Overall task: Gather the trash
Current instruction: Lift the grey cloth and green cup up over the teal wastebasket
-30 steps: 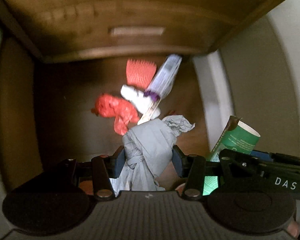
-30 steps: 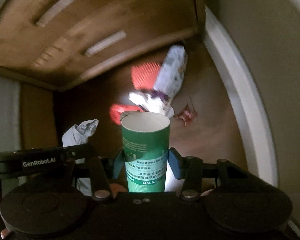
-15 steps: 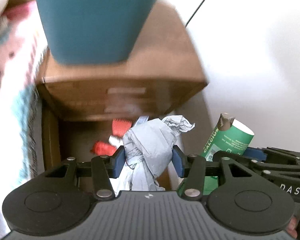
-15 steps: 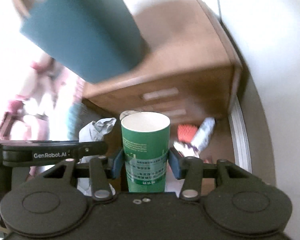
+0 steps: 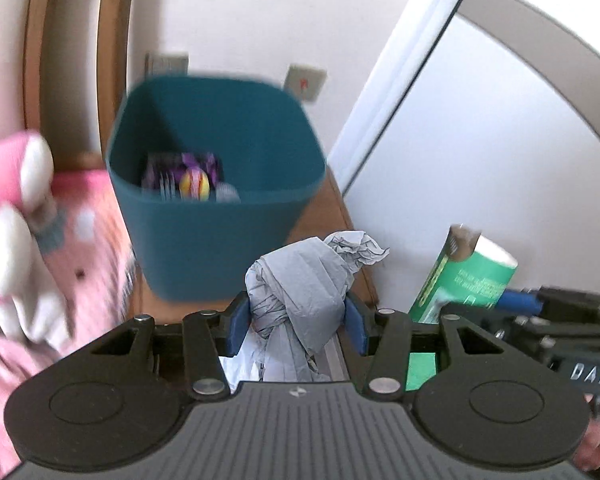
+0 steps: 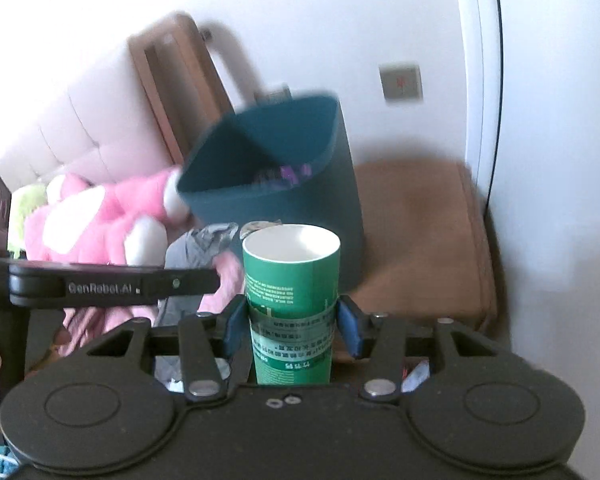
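Here the left gripper is clamped on a crumpled grey bag, its blue pads pressing the wad from both sides. The bag bulges up above the pads, with a twisted tip leaning right, and trails down behind the gripper body.

The right gripper grips a green paper cup, upright, open mouth up, white inside, with its pads tight against the cup's lower half. A flattened bit of something else peeks up just behind the cup's rim; what it is I cannot tell. In the left view the same cup shows at the right, tilted by the lens, with the right gripper's black frame beside it.

A teal bin stands on a wooden nightstand, beyond both grippers. It sits ahead of the left gripper and slightly to its left; from the right view the bin is directly behind the cup. Inside it lie a purple wrapper and a yellow-and-red piece, blurred.

A pink plush toy lies left of the bin on a bed. White wall fills the background, with a switch plate above the nightstand. Both views are softened by motion blur.
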A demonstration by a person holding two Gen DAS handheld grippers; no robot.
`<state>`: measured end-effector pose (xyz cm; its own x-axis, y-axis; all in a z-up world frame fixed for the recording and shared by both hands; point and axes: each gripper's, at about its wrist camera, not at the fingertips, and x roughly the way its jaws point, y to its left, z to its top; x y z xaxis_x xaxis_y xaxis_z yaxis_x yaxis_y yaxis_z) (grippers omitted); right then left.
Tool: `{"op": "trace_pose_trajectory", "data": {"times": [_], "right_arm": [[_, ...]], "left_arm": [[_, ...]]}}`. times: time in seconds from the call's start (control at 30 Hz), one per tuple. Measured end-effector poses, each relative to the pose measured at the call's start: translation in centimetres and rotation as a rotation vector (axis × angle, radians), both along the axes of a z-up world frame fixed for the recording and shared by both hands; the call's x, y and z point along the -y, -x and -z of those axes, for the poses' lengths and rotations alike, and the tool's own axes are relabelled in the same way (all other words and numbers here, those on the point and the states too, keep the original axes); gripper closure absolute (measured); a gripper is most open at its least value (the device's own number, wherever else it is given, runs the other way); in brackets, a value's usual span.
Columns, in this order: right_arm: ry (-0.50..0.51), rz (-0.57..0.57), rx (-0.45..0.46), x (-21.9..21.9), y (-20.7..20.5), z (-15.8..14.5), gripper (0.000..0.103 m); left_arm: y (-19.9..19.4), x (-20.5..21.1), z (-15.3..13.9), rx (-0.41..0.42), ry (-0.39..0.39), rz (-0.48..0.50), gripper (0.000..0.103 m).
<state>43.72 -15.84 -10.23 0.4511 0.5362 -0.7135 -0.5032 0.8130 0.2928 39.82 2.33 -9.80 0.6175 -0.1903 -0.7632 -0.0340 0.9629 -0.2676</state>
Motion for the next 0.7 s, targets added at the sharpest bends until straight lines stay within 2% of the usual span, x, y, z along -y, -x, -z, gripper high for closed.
{"op": "trace_pose_trajectory", "data": {"times": [0.17,0.3,0.47,0.7], "right_arm": [[-0.015,0.003,0.104,-2.1,-2.1,-4.2,0.055],[-0.029,0.010,0.157,-4.4,-4.5,-6.4,0.055],[-0.007,0.011,0.195,-7.8,-7.7,-6.7,0.055],[0.045,0.008,0.230,-12.1,-10.7,-6.2,0.055]], "left_arm": [[-2.1,-1.6,-3.8,0.086,-0.022,-0.008,0.055],[-4.8,-2.9,-5.6,0.121,-0.063,-0.028,0.055],[-8.3,-4.2,-6.3,0.141,-0.114,-0.056,0.054],[-12.5,-5.6,-5.5,0.105,-0.177,-0.072,0.055]]}}
